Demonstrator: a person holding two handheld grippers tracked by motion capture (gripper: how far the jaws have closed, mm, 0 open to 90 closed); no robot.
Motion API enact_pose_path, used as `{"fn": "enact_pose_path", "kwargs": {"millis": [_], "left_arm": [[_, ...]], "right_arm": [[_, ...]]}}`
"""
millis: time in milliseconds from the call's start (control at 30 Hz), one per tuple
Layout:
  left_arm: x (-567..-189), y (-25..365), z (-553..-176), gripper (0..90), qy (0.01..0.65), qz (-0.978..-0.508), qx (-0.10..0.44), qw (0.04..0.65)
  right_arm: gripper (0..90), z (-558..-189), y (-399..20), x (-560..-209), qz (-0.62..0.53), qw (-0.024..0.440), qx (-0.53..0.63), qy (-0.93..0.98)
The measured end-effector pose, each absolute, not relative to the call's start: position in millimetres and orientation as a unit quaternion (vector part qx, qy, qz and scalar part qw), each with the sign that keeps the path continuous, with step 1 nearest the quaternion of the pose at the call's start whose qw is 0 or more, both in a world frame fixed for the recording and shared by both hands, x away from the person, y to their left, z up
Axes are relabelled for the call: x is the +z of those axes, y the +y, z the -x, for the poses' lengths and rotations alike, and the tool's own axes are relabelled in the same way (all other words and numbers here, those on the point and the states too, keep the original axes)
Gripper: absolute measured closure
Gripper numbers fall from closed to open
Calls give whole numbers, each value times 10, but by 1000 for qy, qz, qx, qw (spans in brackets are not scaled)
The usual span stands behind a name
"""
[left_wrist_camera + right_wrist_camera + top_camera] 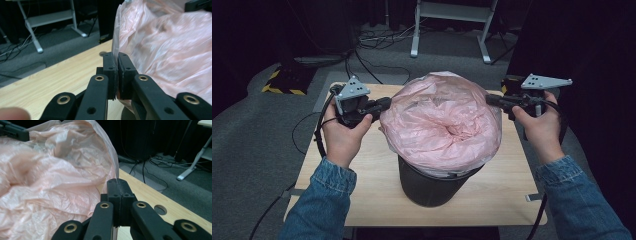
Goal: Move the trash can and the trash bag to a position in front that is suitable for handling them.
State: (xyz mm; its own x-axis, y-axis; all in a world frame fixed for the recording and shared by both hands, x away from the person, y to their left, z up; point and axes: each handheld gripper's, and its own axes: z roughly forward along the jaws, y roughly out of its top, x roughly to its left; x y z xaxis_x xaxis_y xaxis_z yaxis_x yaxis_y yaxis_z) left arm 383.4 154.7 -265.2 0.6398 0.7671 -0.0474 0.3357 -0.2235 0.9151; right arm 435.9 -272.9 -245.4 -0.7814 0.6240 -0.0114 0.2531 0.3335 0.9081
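Note:
A thin pink plastic bag [442, 125] billows over the mouth of a black bin [432, 187] standing in the middle of the wooden table [362, 165]. At the bag's left side my left gripper [387, 103] is shut on its edge; in the left gripper view the film [162, 50] runs down between the closed jaws of that gripper [117, 56]. On the right side my right gripper [489, 99] pinches the opposite edge. The right gripper view shows that gripper [117, 181] closed on the bag's rim [50, 177]. Both hands hold the bag spread at about the same height.
The bin stands near the table's front edge. A round hole [160, 209] is cut in the tabletop near the right gripper. Beyond the table stand a white metal frame [452, 20], loose cables [377, 35] on grey carpet, and a yellow-black striped block [284, 82] at the left.

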Motion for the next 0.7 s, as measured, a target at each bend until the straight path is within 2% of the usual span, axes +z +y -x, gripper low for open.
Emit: {"fn": "enact_pose_path", "kwargs": {"millis": [133,333,700], "left_arm": [[-2768,1505,-3864,885,366,-766,203,487],[-2947,1489,-3850,899,361,-790,176,463],[-3263,1593,-3626,899,326,-793,164,488]], "right_arm": [[900,-4400,-2672,-2543,-280,181,477,813],[900,-4436,-2668,-2756,-301,145,431,838],[900,-4192,-2831,-3100,-300,96,449,837]]}}
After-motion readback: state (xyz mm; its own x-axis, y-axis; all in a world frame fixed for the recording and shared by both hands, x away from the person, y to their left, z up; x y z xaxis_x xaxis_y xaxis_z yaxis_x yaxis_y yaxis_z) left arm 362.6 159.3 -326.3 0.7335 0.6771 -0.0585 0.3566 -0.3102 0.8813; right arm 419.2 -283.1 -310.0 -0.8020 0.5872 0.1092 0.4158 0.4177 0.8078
